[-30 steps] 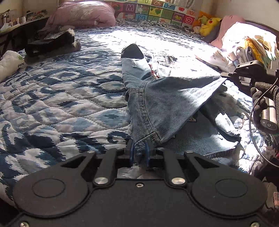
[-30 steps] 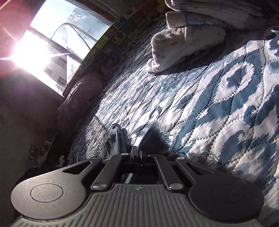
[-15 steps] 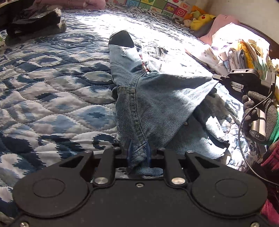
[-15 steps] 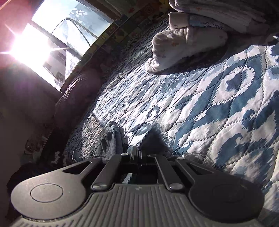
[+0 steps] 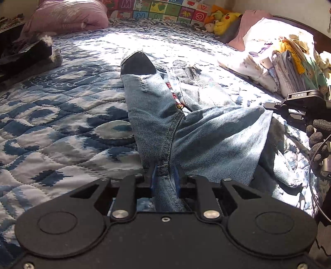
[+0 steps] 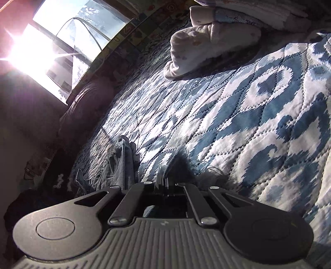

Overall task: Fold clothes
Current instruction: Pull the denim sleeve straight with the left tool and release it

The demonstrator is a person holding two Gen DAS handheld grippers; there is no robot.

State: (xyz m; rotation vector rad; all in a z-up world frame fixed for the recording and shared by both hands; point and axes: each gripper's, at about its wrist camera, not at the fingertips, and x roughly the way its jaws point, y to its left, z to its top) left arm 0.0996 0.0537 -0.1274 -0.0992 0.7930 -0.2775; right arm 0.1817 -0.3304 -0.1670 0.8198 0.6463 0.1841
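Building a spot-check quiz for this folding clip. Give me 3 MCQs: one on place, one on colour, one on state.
1. Where does the yellow plush toy sit?
A. at the far edge of the bed, by the letter-tile panel
B. on the jeans
C. in the left claw

2. What colour is the quilt?
A. red and black
B. plain green
C. blue and white

3. What is the left claw doing?
A. hanging open above the quilt
B. shut on the jeans
C. shut on a pillow

Answers: 1 A, the toy rests beside the tiles at the bed's far edge. 2 C, blue motifs on white quilting. 3 B, denim is pinched between its blue pads.
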